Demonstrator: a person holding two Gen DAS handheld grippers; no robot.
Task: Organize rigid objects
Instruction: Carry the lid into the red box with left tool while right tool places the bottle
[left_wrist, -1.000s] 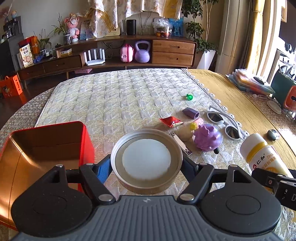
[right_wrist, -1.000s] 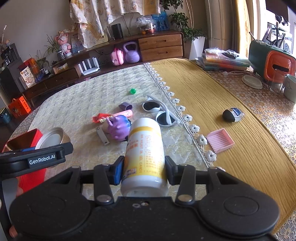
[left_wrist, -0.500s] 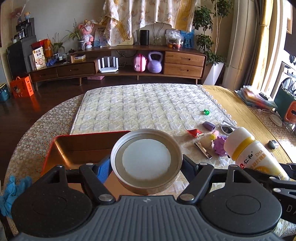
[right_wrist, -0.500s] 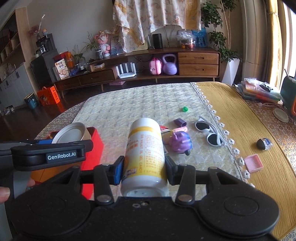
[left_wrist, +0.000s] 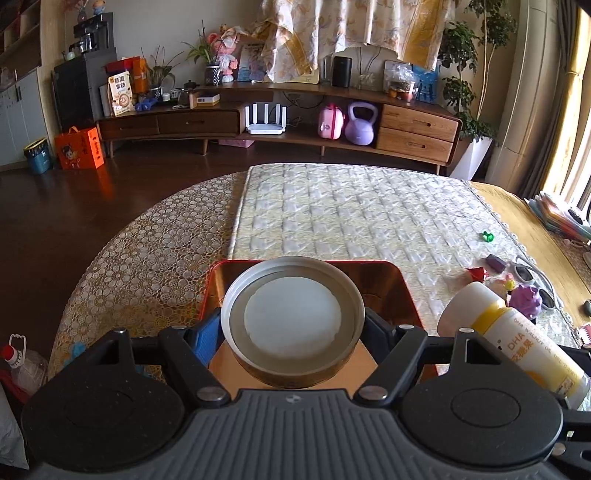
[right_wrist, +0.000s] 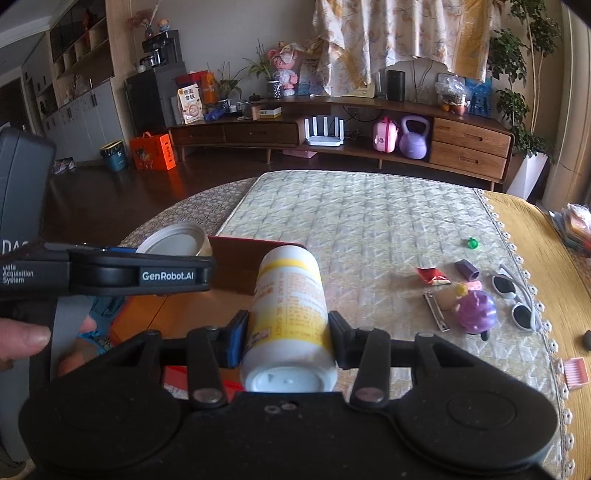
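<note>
Tin (left_wrist: 293, 325), round and shallow with a white disc inside, sits clamped across its full width in the left gripper (left_wrist: 293, 332), fingers spread wide, hanging over the open red box (left_wrist: 402, 284) on the table (left_wrist: 147, 266). Rigid metal, probably light; smooth rim could slip, so the grip on its opposite walls looks right. Bottle (right_wrist: 290, 314), white and yellow plastic, is pinched mid-body by the right gripper (right_wrist: 288, 332), fingers narrower; stiff, slick label. A second ago both loads hung over the quilted mat beside the toys; now the box lies directly beneath the tin, the bottle near its right edge.
</note>
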